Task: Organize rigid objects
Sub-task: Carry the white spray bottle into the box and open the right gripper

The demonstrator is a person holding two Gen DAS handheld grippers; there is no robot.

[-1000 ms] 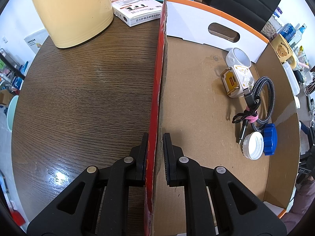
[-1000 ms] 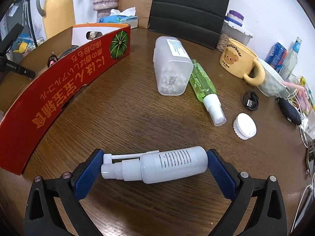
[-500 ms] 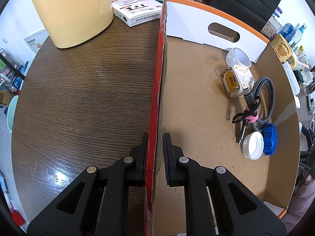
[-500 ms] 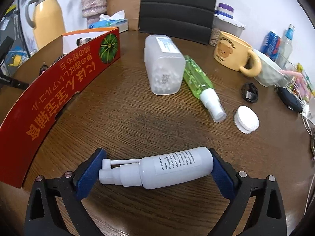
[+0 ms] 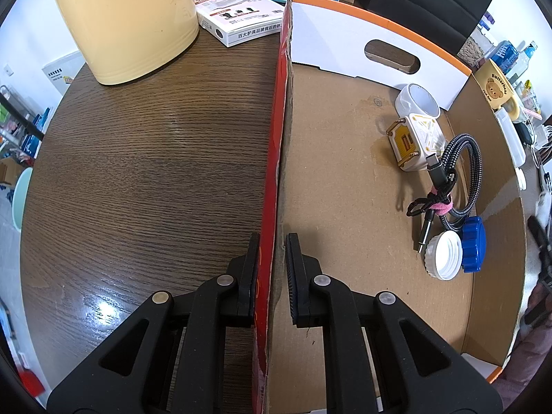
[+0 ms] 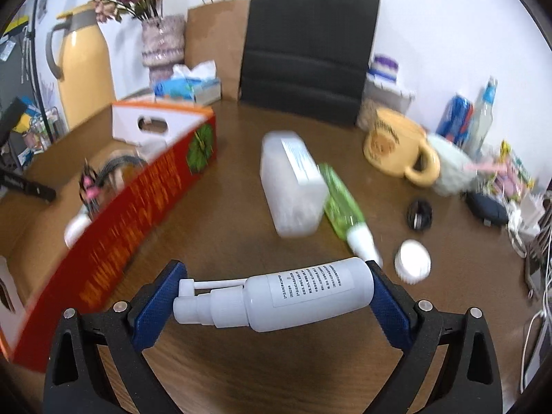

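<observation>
While the left gripper is pinching the red side wall of the shallow cardboard box between its black fingers, with its jaws pressed together on the wall, the right gripper is clamping a white plastic spray bottle lengthwise between its blue pads, nozzle against the left pad and base against the right one. That bottle is hanging clear above the dark brown wooden table, just beside the box's red outer wall.

Inside the box, along the wall farthest from the clamped one, a white and yellow charger block, a coiled braided black cable tied with a pink band, a white ribbed screw cap and a blue ribbed cap are lying close together; the two caps are touching.

On the table beyond the held bottle, a translucent white rectangular container is lying on its side with a green spray bottle against it, and a white round lid is sitting near the green bottle's nozzle. A yellow mug is standing toward the table's far right edge.
</observation>
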